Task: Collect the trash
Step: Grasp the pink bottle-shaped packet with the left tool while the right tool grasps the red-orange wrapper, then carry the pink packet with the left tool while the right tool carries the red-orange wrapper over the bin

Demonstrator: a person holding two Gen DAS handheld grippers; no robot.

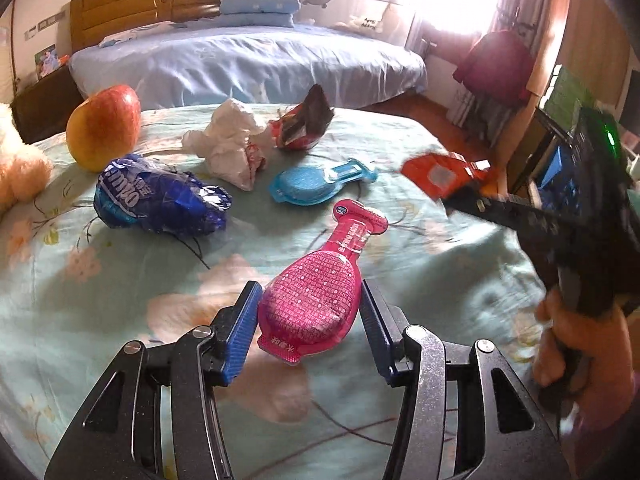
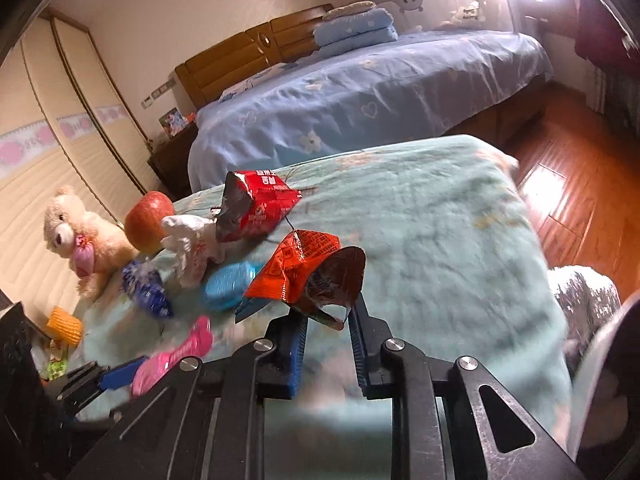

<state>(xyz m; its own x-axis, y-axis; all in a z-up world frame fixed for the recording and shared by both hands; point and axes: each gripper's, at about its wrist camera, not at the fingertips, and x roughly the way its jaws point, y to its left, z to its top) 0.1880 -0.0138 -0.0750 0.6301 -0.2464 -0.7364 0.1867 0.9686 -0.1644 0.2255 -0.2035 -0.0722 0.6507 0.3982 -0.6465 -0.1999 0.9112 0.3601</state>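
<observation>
A mint floral blanket (image 1: 400,152) spreads under both tools, and a blue bed (image 1: 248,64) lies well beyond them. Far left of the left gripper (image 1: 308,312) sits a teddy (image 2: 76,236), with an apple (image 1: 103,126) just beside it. Ahead-left of that gripper lies a blue crinkled bag (image 1: 160,202), and beyond it a white tissue wad (image 1: 228,142) beside a red wrapper (image 1: 302,124). Straight ahead, past the pink pouch (image 1: 316,284), lies a blue pouch (image 1: 308,182).

The left gripper's jaws stand apart on either side of the pink pouch's round body, the left pad touching or nearly so, the right pad just clear; the pouch rests on the blanket, neck pointing away.

The right gripper (image 2: 326,316) is held above the blanket's right side, pinching the lower edge of an orange wrapper (image 2: 304,276), which stands up from its fingertips, clear of the blanket.
</observation>
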